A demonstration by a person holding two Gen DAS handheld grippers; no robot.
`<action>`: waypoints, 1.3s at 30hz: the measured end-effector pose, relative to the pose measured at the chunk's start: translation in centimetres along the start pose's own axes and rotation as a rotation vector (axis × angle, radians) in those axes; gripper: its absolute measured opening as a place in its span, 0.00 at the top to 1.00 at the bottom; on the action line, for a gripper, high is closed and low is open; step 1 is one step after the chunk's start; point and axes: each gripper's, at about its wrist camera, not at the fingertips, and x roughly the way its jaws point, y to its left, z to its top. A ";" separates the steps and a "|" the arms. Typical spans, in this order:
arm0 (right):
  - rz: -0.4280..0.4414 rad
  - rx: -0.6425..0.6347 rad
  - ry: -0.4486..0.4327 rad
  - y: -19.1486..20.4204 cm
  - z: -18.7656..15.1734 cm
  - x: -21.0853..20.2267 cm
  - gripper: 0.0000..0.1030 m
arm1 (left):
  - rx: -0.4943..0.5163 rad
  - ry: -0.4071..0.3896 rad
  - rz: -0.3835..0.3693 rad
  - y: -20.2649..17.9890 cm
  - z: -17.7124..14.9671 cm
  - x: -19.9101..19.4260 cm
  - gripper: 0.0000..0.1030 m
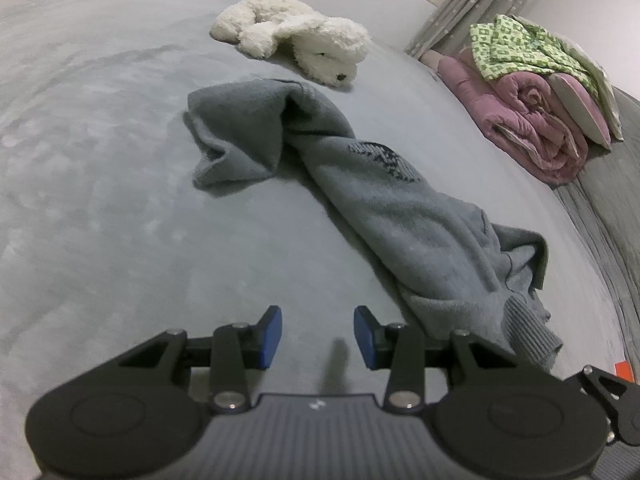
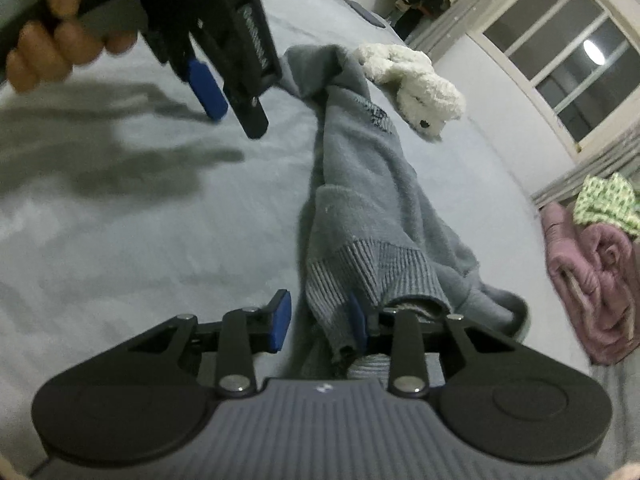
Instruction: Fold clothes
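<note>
One grey sweater (image 1: 360, 200) lies bunched in long strip across middle of bed (image 1: 100, 160). Left gripper (image 1: 318, 338) hovers above bare bedding beside ribbed hem, jaws apart, nothing between. Right gripper (image 2: 318, 326): jaws part open, hem between, not pinched. White plush dog (image 1: 296, 32) beyond sweater's far end.

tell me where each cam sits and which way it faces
Left wrist: on the left gripper, looking down along its open, empty fingers over the bed at the grey sweater; the right gripper's edge shows at lower right.
Right wrist: on the right gripper, facing along the sweater, whose ribbed hem drapes over one finger; the left gripper and a hand show at upper left.
Shared: sweater, plush dog, pink quilt, green cloth.
</note>
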 end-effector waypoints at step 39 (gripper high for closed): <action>0.695 0.792 -0.320 -6.1 4.8 -5.6 0.94 | -0.626 0.050 -0.579 7.3 -3.5 -3.2 0.54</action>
